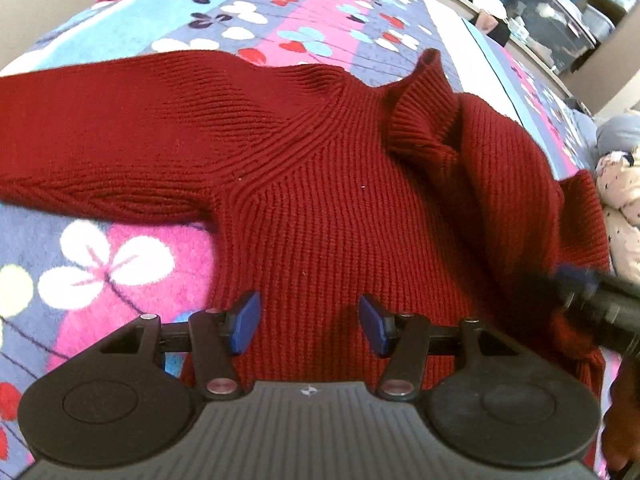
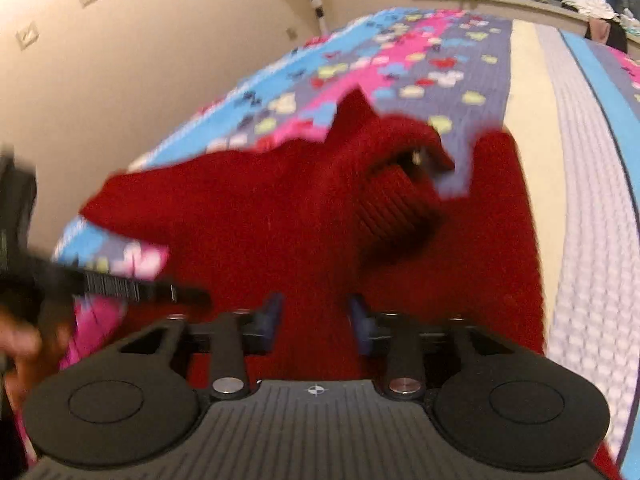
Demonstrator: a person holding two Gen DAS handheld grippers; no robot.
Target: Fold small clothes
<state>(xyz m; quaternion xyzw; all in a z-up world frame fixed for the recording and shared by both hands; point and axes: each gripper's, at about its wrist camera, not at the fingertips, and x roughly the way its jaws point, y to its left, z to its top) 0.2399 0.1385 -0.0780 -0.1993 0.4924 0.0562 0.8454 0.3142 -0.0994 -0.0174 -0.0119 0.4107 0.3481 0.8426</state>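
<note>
Red ribbed sweater (image 1: 320, 184) spread on floral bed cover (image 1: 120, 256), collar upper right of frame, left gripper (image 1: 310, 322) & right gripper (image 2: 314, 322) both parted, holding nothing.

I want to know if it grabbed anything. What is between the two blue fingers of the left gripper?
Nothing is pinched. In the left wrist view the left gripper stands open, and only the red knitted sweater shows through the gap.
</note>
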